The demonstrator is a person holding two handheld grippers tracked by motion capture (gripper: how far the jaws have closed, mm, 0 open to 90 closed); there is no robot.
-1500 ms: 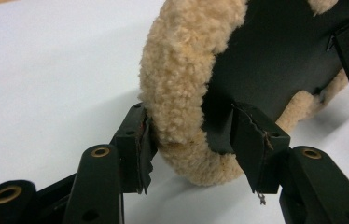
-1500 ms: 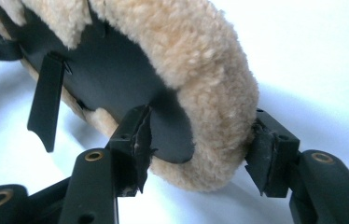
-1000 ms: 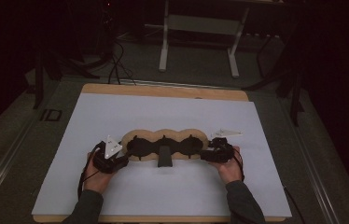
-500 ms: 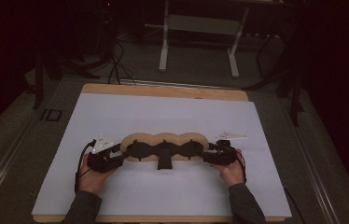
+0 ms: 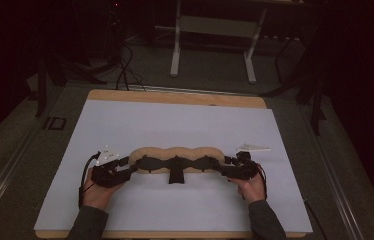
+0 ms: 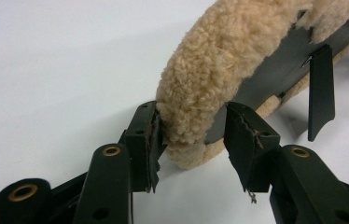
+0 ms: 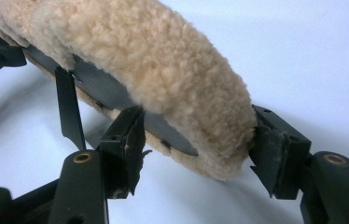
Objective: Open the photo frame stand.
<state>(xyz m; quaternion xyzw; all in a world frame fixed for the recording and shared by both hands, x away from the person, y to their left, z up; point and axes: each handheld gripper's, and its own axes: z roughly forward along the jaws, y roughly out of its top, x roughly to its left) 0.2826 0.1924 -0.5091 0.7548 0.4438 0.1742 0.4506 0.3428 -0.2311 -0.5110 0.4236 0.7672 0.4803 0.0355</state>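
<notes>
Two grippers meet the same fleece cover (image 5: 177,156), one at each end, on a white sheet (image 5: 175,120) spread over a wooden table (image 5: 175,97). In the high view the cover lies toward the near edge of the sheet as a tan, three-lobed strip with a black inner band and a short black strap (image 5: 176,175) hanging toward the person; the left gripper (image 5: 125,164) comes to its left end and the right gripper (image 5: 226,165) to its right end, each in a hand (image 5: 97,192).

The left gripper view gives what the high view cannot: the cover's curled end sits between the jaws, the left pad (image 6: 153,140) touching the fleece and the other pad standing against the dark inner band, and the jaws have just been closing around it. Whether both pads press firmly is hard to tell. The right gripper view shows the other end between its jaws, the far pad (image 7: 268,154) pushed into the fleece and the near pad up against the underside, so that end looks gripped.

No brand, label or writing can be read on the cover, the grippers or the sheet
</notes>
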